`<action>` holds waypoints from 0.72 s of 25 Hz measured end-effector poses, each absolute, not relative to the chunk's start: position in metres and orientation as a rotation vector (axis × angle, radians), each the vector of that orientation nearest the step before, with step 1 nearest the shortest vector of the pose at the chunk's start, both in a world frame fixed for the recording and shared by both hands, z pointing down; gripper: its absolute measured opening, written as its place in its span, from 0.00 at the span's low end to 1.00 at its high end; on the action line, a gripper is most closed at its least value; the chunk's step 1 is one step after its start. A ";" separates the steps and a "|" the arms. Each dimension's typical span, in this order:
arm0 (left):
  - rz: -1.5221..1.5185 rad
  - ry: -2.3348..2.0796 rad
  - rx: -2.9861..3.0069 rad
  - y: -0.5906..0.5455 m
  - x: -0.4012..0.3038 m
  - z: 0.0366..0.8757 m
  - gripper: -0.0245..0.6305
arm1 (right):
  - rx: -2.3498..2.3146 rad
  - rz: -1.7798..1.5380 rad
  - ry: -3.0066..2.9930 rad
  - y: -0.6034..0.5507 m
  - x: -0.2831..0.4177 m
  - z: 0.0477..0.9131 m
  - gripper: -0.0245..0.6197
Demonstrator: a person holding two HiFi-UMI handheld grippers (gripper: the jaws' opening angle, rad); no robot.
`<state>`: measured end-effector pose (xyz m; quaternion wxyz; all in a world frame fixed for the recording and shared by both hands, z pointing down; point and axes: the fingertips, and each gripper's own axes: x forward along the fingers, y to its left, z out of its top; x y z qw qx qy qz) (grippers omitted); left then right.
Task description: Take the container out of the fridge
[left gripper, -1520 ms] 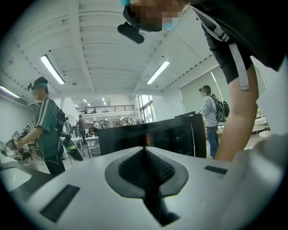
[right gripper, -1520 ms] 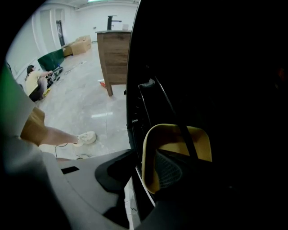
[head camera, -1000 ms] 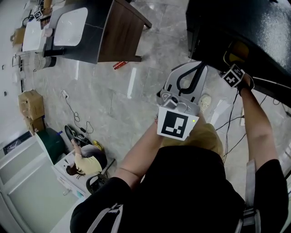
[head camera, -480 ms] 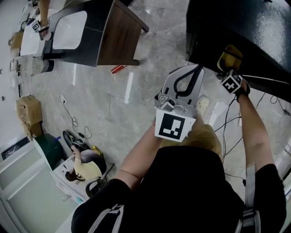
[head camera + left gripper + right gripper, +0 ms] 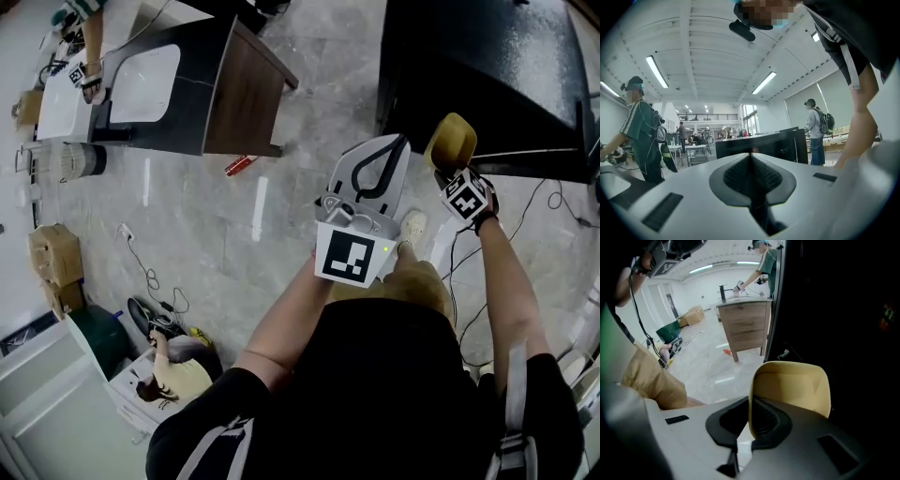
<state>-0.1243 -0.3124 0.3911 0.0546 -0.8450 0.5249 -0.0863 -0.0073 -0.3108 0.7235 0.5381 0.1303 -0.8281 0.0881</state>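
Container (image 5: 451,141): pale yellow tub, rounded corners, smooth walls, no lid. It is clear of the black fridge (image 5: 487,66), just in front of it and off the marble floor (image 5: 206,216).

Right gripper (image 5: 444,167): clamped on 1 wall of the tub. Right gripper view shows this: the wall sits between the 2 pads, hollow side toward the camera, tub tipped on its side. Head view gives only the tub's outer shape beyond the marker cube.

Left gripper (image 5: 401,141): its own view shows both jaws pressed together with nothing between them, aimed up at the ceiling lights (image 5: 657,71). Head view places it beside the right one.
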 end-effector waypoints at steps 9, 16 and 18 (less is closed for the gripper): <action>-0.236 1.429 -2.606 -0.300 -0.122 0.372 0.07 | 0.657 0.310 -2.220 -0.297 -0.042 0.617 0.10; -0.212 1.342 -2.621 -0.297 -0.091 0.359 0.07 | 0.829 0.290 -2.347 -0.280 -0.020 0.547 0.10; -0.223 1.346 -2.616 -0.296 -0.082 0.356 0.07 | 0.858 0.295 -2.386 -0.275 -0.013 0.524 0.10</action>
